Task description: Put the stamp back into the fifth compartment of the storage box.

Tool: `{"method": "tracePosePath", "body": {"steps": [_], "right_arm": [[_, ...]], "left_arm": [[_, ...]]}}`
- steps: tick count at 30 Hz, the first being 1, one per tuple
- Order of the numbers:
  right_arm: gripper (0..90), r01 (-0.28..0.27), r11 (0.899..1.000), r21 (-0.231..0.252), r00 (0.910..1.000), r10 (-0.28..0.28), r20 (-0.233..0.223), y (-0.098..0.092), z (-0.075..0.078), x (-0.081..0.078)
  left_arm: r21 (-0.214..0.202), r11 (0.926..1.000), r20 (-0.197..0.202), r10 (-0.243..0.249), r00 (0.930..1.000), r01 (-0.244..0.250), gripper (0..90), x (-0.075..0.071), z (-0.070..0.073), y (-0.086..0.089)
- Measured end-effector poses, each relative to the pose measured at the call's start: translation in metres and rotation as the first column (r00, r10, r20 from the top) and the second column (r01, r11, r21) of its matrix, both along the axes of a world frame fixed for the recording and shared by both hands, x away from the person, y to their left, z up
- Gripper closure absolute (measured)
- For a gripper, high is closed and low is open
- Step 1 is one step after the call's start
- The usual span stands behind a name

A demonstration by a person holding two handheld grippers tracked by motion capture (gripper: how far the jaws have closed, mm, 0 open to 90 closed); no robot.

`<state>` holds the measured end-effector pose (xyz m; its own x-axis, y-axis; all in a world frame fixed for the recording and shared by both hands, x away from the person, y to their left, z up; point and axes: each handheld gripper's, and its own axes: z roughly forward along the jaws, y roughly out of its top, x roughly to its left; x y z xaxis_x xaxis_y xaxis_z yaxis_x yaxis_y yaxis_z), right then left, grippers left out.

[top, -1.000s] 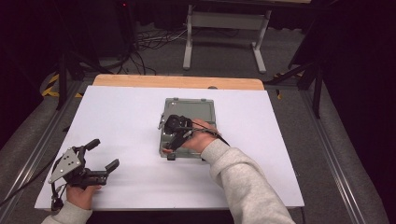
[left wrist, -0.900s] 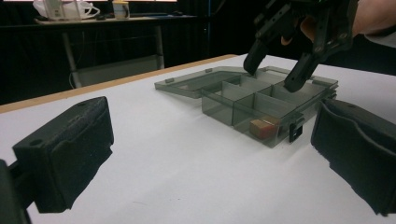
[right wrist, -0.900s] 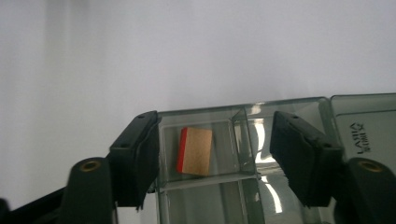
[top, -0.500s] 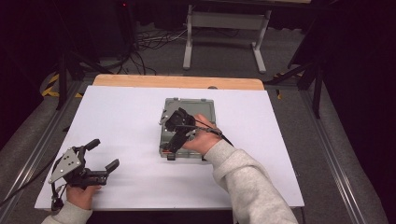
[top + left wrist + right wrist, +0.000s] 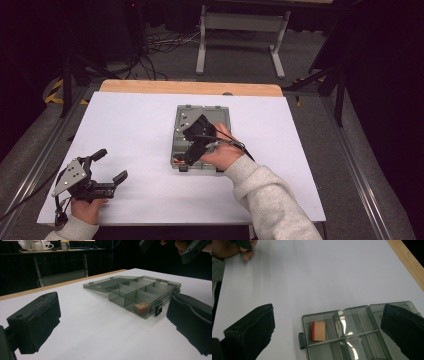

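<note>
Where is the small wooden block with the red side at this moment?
The wooden block lies in a corner compartment of the open grey organiser box, beside the latch, in the right gripper view; the open right gripper is above it, not touching.

Translucent smoky-grey glossy plastic compartment box point(image 5: 352, 337), matt cork-like block point(image 5: 319, 331) with red edge, smooth matt white tabletop point(image 5: 125, 130), pale wooden edge point(image 5: 190, 88), matt black foam-like gripper pads point(image 5: 37, 322)

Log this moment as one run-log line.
right gripper: jaws just opened, empty, above organizer box | block: lying in corner compartment | left gripper: open, empty, idle
</note>
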<state>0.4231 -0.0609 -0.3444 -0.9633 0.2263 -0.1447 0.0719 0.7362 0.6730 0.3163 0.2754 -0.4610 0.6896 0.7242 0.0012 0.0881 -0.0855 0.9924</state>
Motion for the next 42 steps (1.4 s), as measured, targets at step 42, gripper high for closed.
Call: {"method": "tracePosePath", "body": {"steps": [42], "right_arm": [[0.2,0.202,0.902,0.381,0.9618,-0.256,0.096,-0.132,0.001,-0.060]], "left_arm": [[0.008,1.0000,-0.004,0.003,1.0000,-0.003,0.1,0.000,0.000,0.000]]}}
